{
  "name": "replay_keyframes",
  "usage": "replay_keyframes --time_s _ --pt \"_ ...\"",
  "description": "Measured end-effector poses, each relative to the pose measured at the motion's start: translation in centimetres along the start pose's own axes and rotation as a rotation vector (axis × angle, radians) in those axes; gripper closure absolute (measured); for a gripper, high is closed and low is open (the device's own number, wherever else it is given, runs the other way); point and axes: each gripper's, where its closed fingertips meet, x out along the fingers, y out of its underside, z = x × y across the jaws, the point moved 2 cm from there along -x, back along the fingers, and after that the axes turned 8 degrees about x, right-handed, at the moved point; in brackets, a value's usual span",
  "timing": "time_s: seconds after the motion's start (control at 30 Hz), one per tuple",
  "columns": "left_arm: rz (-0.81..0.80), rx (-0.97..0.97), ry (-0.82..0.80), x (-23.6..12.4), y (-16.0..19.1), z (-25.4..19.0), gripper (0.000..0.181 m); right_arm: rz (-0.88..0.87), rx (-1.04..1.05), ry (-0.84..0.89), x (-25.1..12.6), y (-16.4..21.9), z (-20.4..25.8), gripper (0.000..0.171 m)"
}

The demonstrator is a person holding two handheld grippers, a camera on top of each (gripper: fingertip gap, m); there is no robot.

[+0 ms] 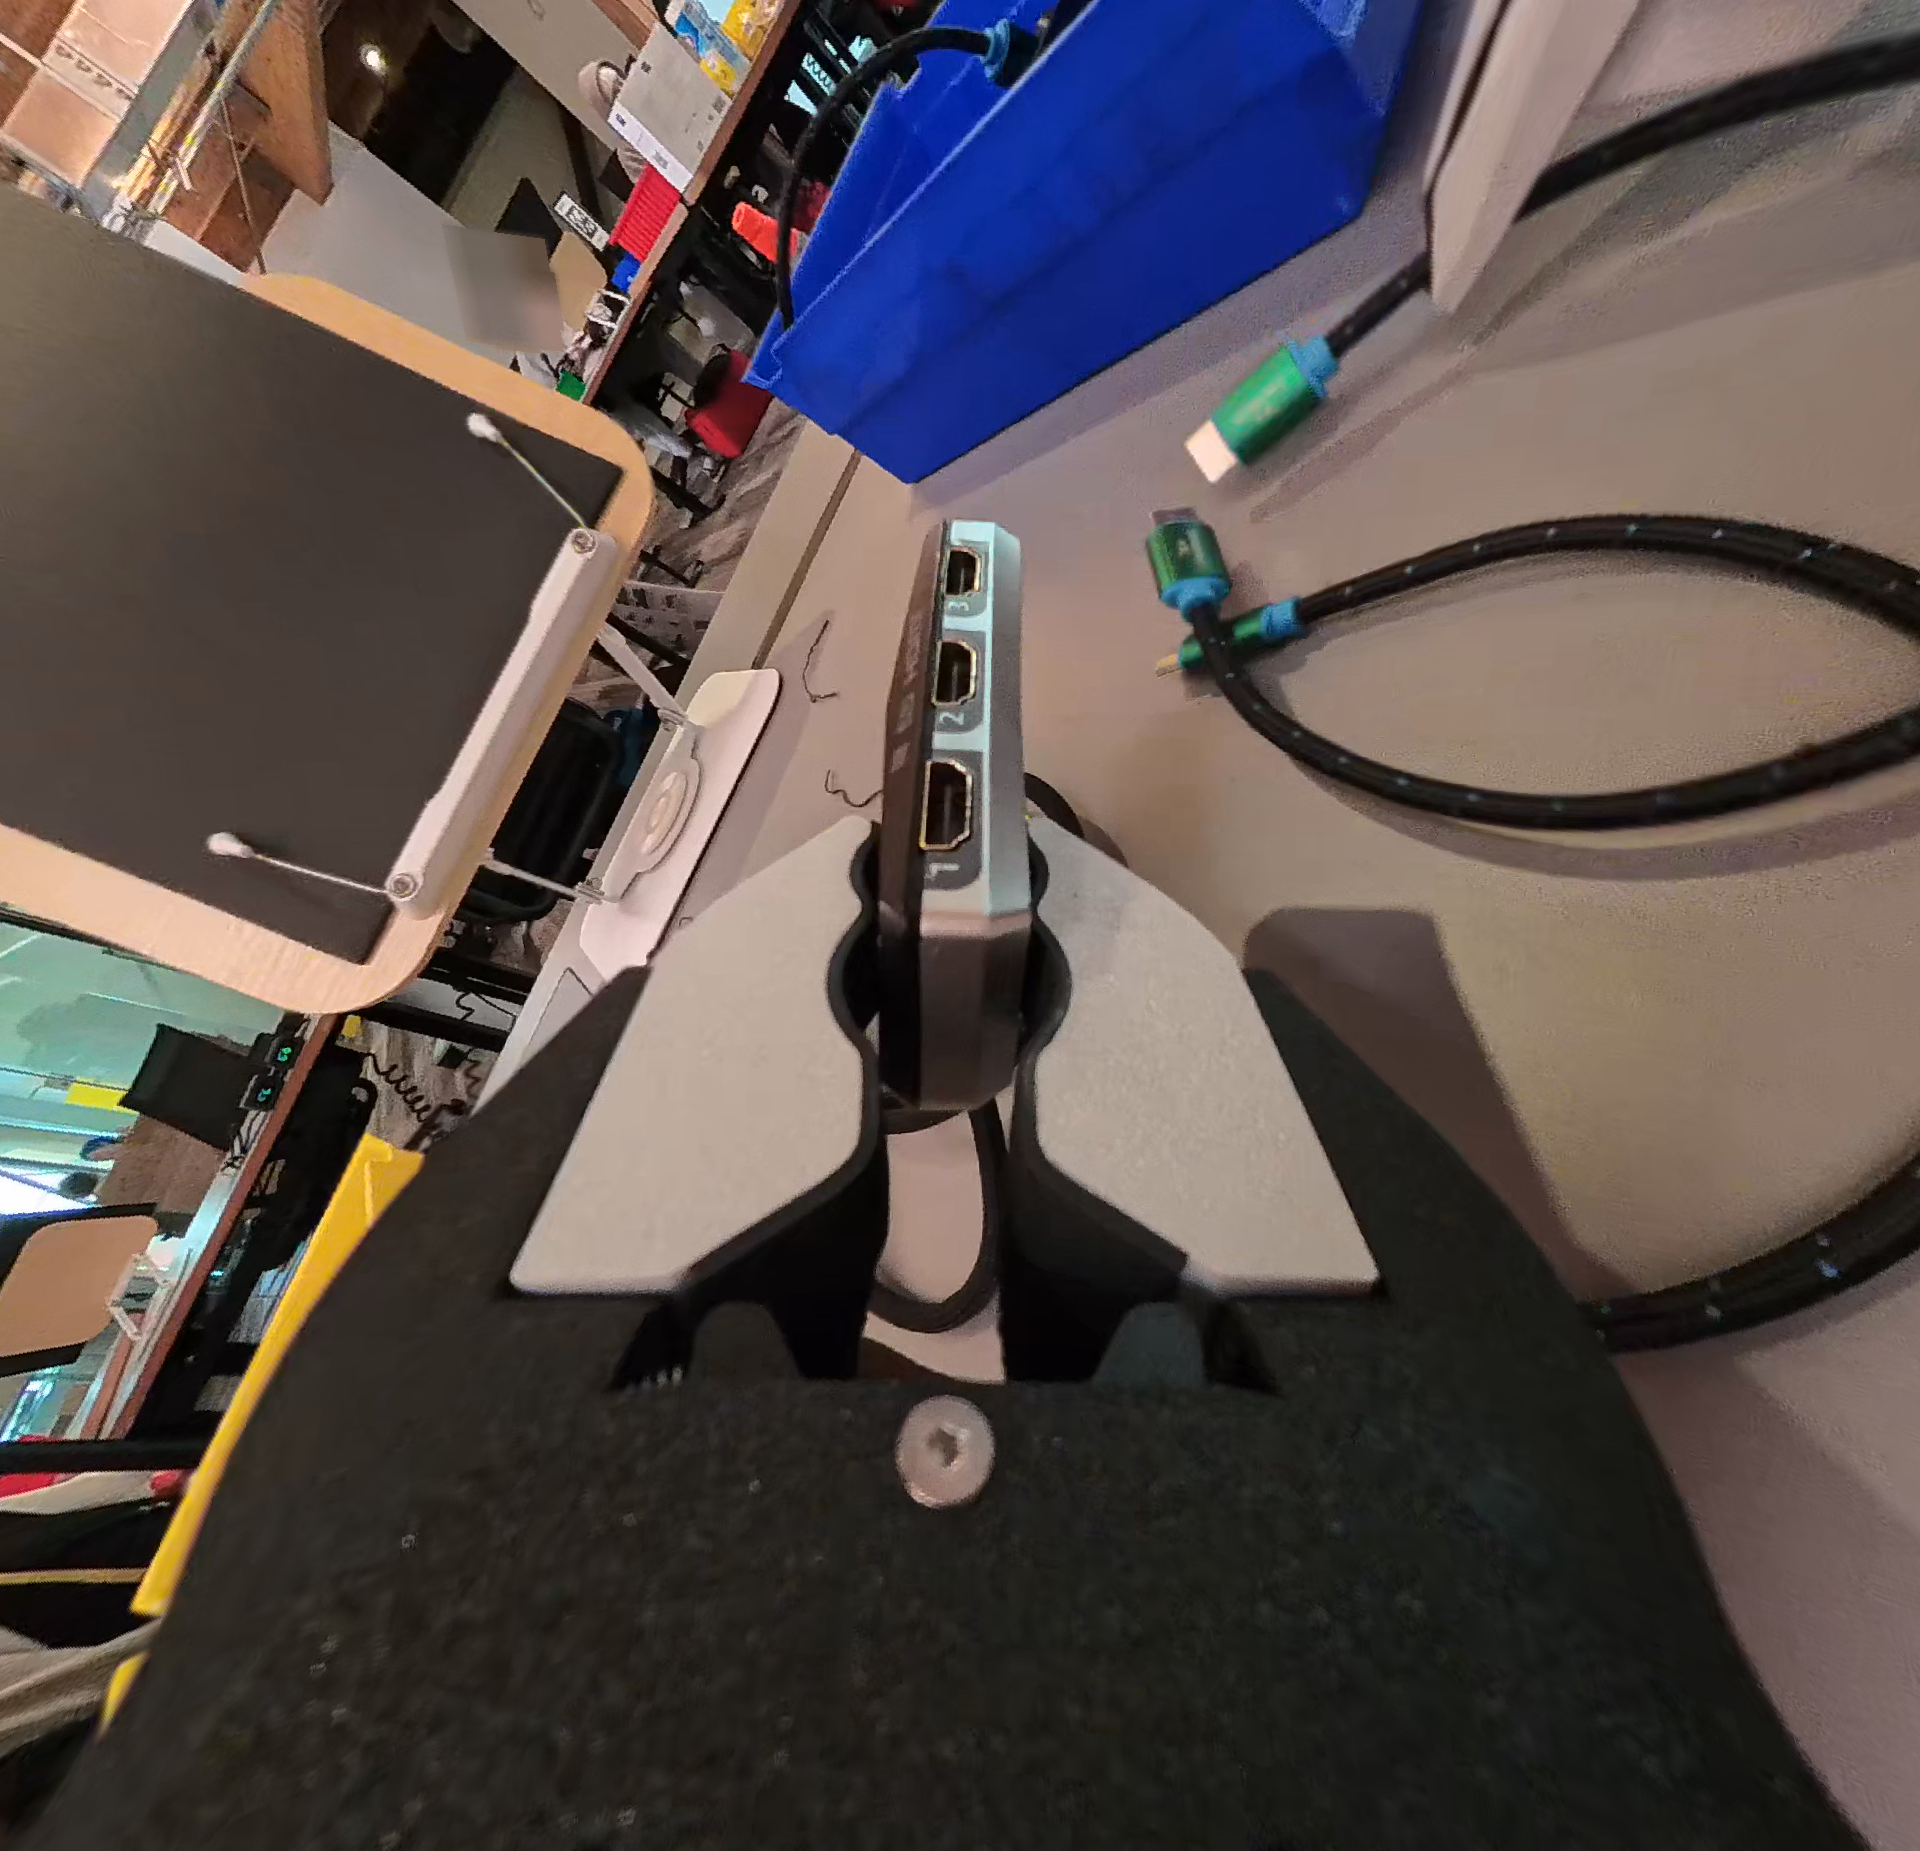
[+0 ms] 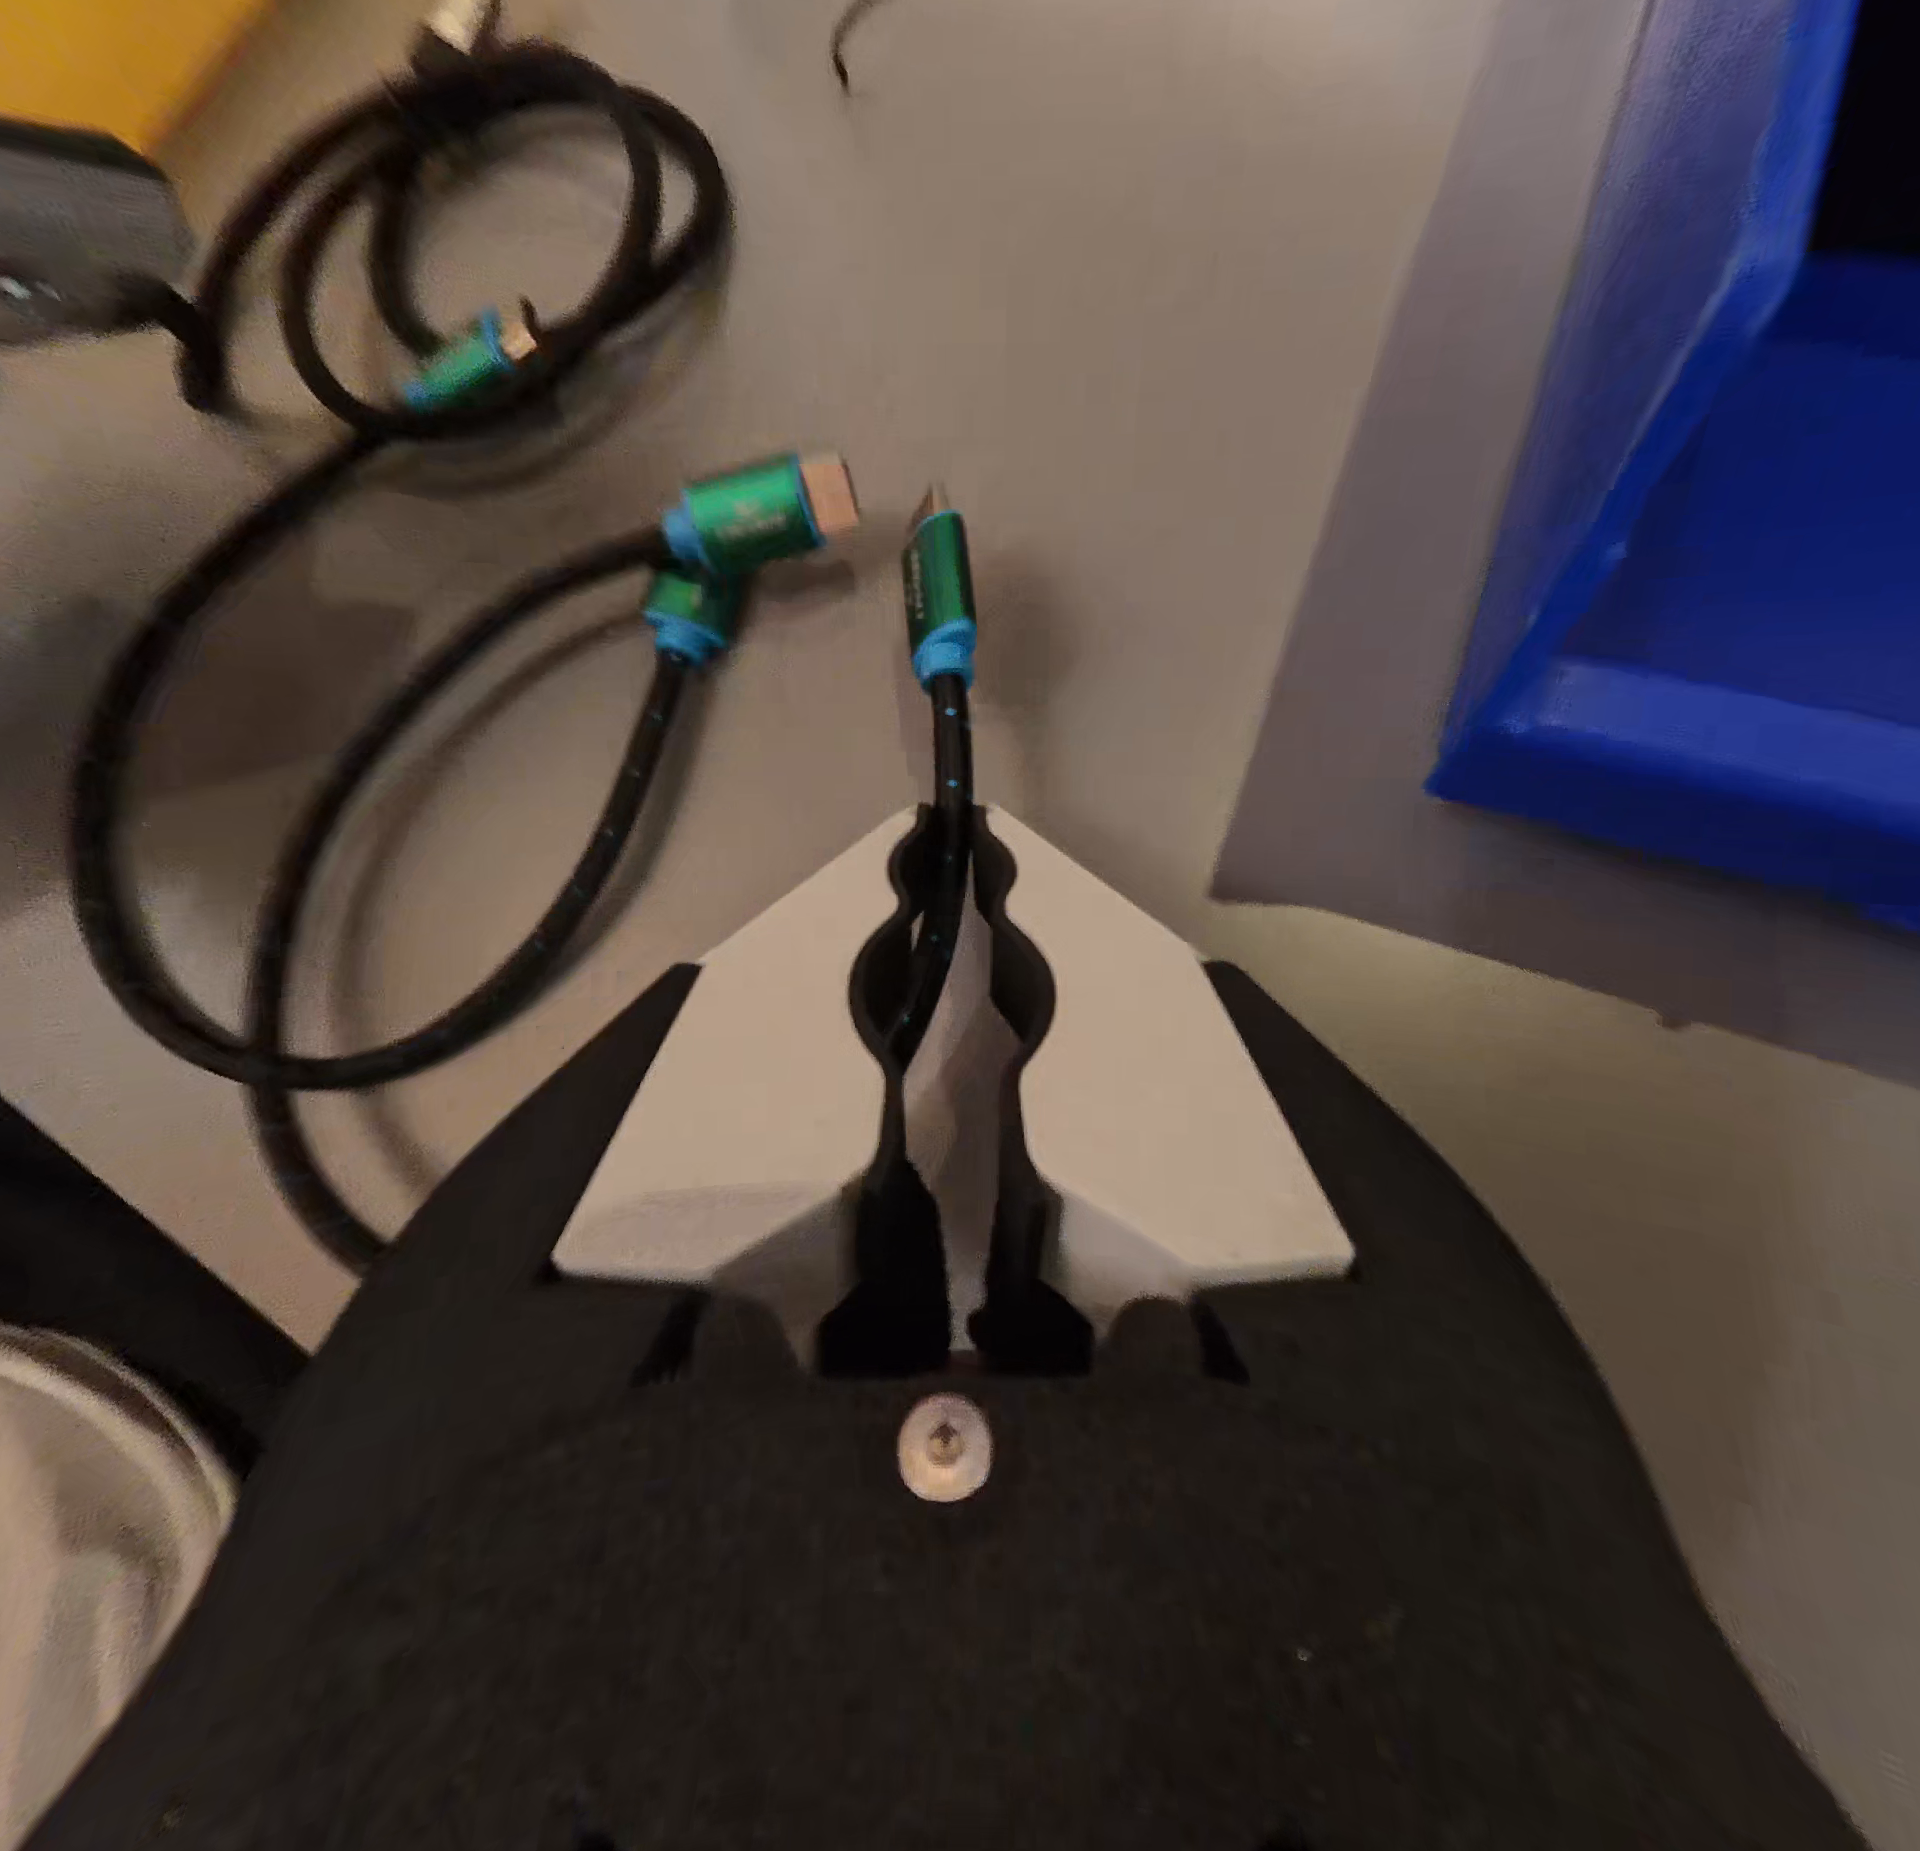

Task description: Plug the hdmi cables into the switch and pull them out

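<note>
My left gripper (image 1: 951,866) is shut on the near end of the HDMI switch (image 1: 956,721) and holds it on edge above the grey table (image 1: 1351,1022). Its three ports face right and are empty. My right gripper (image 2: 945,825) is shut on a black braided HDMI cable (image 2: 954,752) a short way behind its green plug (image 2: 940,586), which points forward over the table. In the left wrist view that plug (image 1: 1262,404) hangs right of the switch, below the right gripper's pale fingers (image 1: 1507,118). Two other green plugs (image 1: 1184,560) (image 1: 1242,632) lie on the table.
A blue bin (image 1: 1091,191) stands behind the switch; it is at the right in the right wrist view (image 2: 1714,554). Loose cable loops (image 2: 312,866) and further plugs (image 2: 769,518) (image 2: 468,362) lie at the left. A yellow bin (image 2: 125,14) is far left. A black board with a wooden rim (image 1: 260,606) stands left. My right fingertips sit around 20 cm from my left ones.
</note>
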Motion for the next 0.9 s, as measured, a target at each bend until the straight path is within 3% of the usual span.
replay_keyframes --time_s 0.1,0.23,0.33,0.43,0.53,0.63,0.73,0.83,0.9 --pt "0.000 -0.003 0.002 -0.1 0.2 0.1 0.160 0.032 -0.020 -0.017 0.4 0.7 -0.1 0.166" --pt "0.009 0.005 0.007 -0.1 0.4 -0.1 0.160 0.031 -0.153 0.098 0.4 0.6 -1.6 0.164" --pt "0.014 0.002 0.012 -0.1 0.5 -0.2 0.160 -0.045 -0.136 0.178 -0.5 -1.0 -1.4 0.139" --pt "0.014 -0.006 0.014 0.0 0.6 -0.1 0.160 -0.127 -0.063 0.039 -0.6 -2.4 3.5 0.133" --pt "0.014 -0.019 0.019 0.1 0.7 -0.1 0.160 -0.094 0.000 -0.151 1.2 -1.4 9.8 0.125" --pt "0.014 -0.028 0.022 0.1 0.9 0.0 0.160 0.000 0.152 -0.104 3.7 0.0 10.5 0.125" --pt "0.011 -0.036 0.023 0.1 1.0 0.1 0.160 0.054 0.323 -0.183 5.0 0.2 11.0 0.127" --pt "0.015 -0.044 0.025 0.1 1.2 0.1 0.160 0.075 0.238 -0.169 5.5 0.6 10.9 0.157" --pt "0.016 -0.050 0.028 0.1 1.4 0.2 0.160 0.060 0.174 -0.184 5.0 0.3 11.3 0.159"
